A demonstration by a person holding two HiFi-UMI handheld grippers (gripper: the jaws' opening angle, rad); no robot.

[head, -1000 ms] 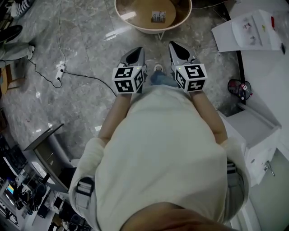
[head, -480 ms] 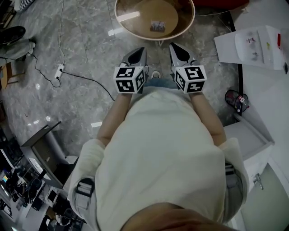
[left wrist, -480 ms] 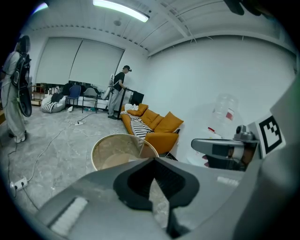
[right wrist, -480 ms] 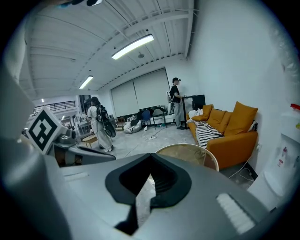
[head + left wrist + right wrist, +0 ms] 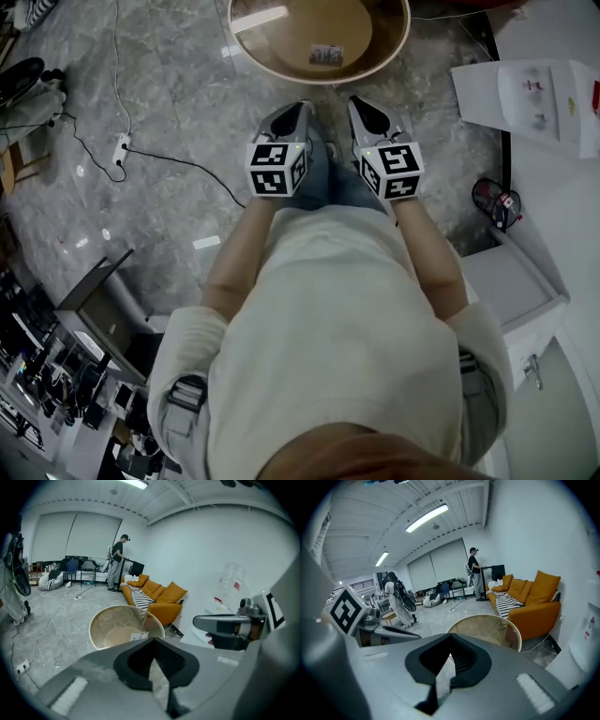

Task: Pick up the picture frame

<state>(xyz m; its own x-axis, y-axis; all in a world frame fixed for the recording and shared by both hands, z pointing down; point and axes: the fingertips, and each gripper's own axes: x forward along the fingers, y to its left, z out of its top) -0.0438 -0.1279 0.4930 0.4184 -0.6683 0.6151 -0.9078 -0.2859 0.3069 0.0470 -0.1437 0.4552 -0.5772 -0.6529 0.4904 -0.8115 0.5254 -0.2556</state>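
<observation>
The picture frame (image 5: 325, 55) is a small pale card-like piece standing on a round tan table with a cream rim (image 5: 396, 49), at the top of the head view. My left gripper (image 5: 298, 107) and right gripper (image 5: 361, 103) are held side by side in front of the person's body, both pointing at the table and short of its near rim. Both are shut with nothing between the jaws. In the left gripper view the frame (image 5: 137, 637) shows just above the shut left gripper (image 5: 152, 641). The right gripper view has the table (image 5: 514, 631) beyond the shut right gripper (image 5: 450, 638).
A cable and power strip (image 5: 122, 147) lie on the grey marble floor at left. White cabinets and a dispenser (image 5: 530, 94) stand at right, with a dark red item (image 5: 494, 201) beside them. A cluttered desk (image 5: 89, 328) is at lower left. An orange sofa (image 5: 159, 597) and a standing person (image 5: 117, 564) are beyond the table.
The person has stepped toward the round table, which now shows larger and closer to the gripper tips. Both grippers stayed shut and side by side.
</observation>
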